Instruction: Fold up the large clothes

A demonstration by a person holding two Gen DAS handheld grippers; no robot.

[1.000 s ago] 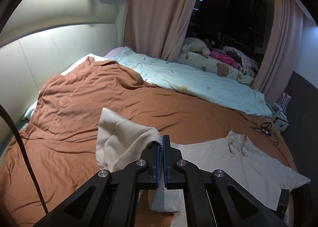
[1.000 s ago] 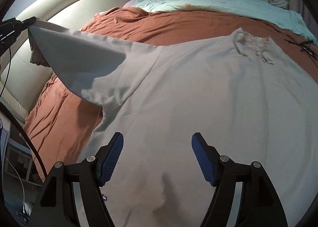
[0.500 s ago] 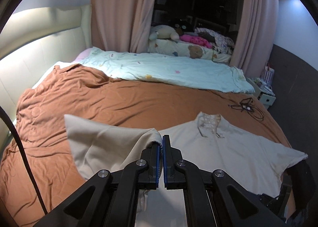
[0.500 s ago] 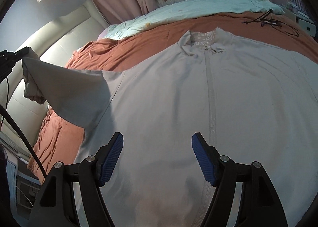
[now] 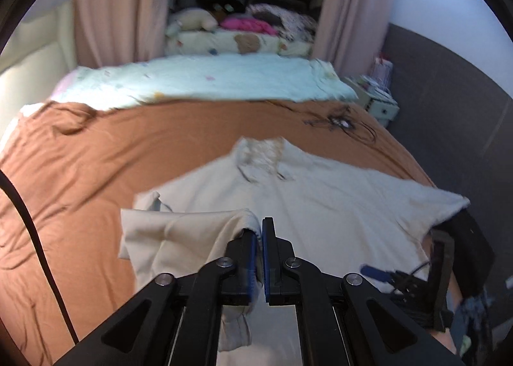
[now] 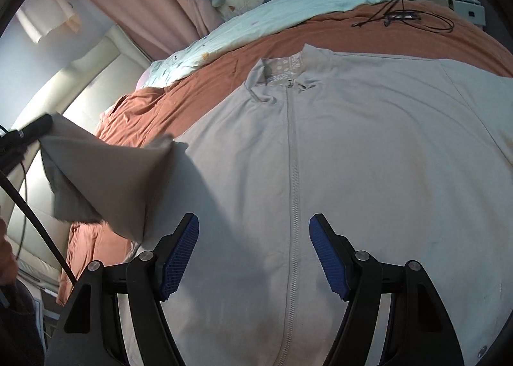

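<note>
A large beige zip-front jacket [image 6: 368, 148] lies front up on the brown bedspread [image 5: 144, 148], collar away from me. It also shows in the left wrist view [image 5: 320, 199]. My left gripper [image 5: 259, 237] is shut on the jacket's left sleeve [image 5: 179, 231] and holds it lifted, folded inward over the jacket's body. The lifted sleeve shows at the left of the right wrist view [image 6: 105, 173]. My right gripper [image 6: 253, 250] is open and empty, low over the jacket's lower front, straddling the zip.
A pale green quilt [image 5: 208, 80] lies across the far side of the bed, with soft toys [image 5: 198, 21] behind it. A black cable tangle [image 6: 404, 18] lies on the bedspread beyond the collar. A padded headboard [image 6: 80, 84] runs along the left. A small nightstand [image 5: 381, 103] stands far right.
My left gripper has carried the held sleeve rightward, from out over the bedspread to over the jacket's body. My right gripper stayed open while its view swung left.
</note>
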